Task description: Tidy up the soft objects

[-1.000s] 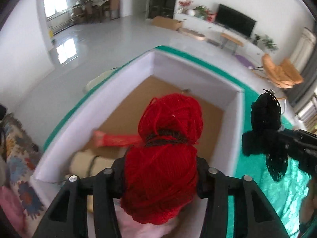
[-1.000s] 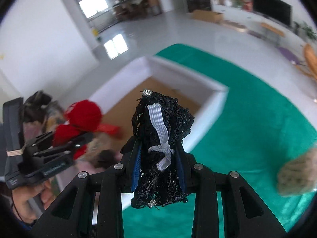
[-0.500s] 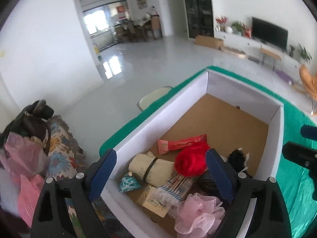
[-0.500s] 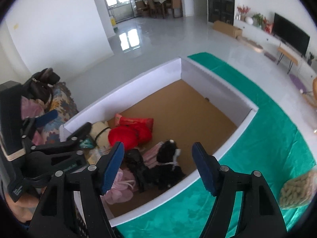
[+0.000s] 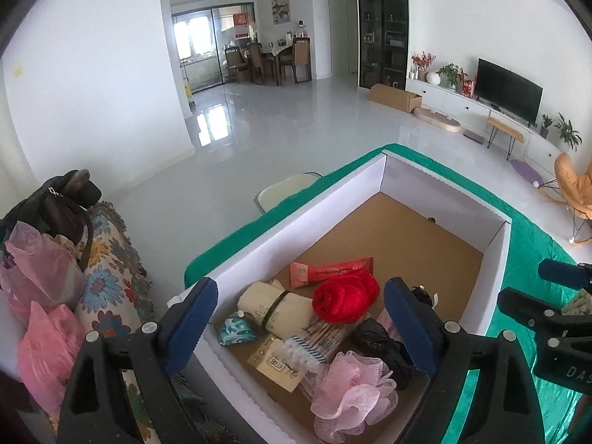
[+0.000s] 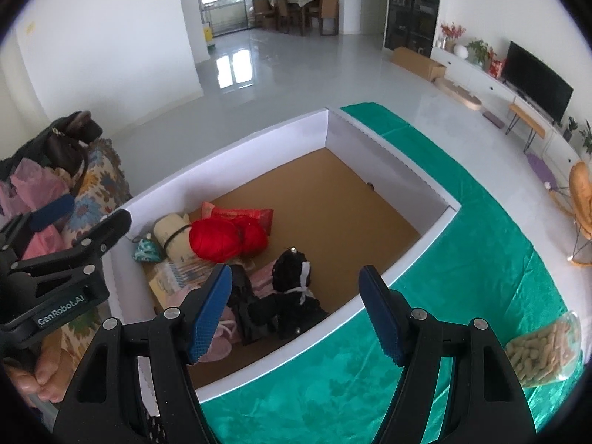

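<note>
Both grippers hang over the near end of the box (image 6: 373,137), the left gripper (image 5: 299,318) and the right gripper (image 6: 296,307) each with jaws spread wide and nothing between the pads. Inside the box, the red yarn (image 6: 225,238) lies against the beige roll (image 5: 273,305) near the box's left wall, in front of a red packet (image 5: 329,268). The black lace piece (image 6: 292,296) rests by the box's near wall, beside a pink pouf (image 5: 351,388); a bag of pellets (image 6: 540,355) sits outside the box on the green cloth (image 6: 462,259).
</note>
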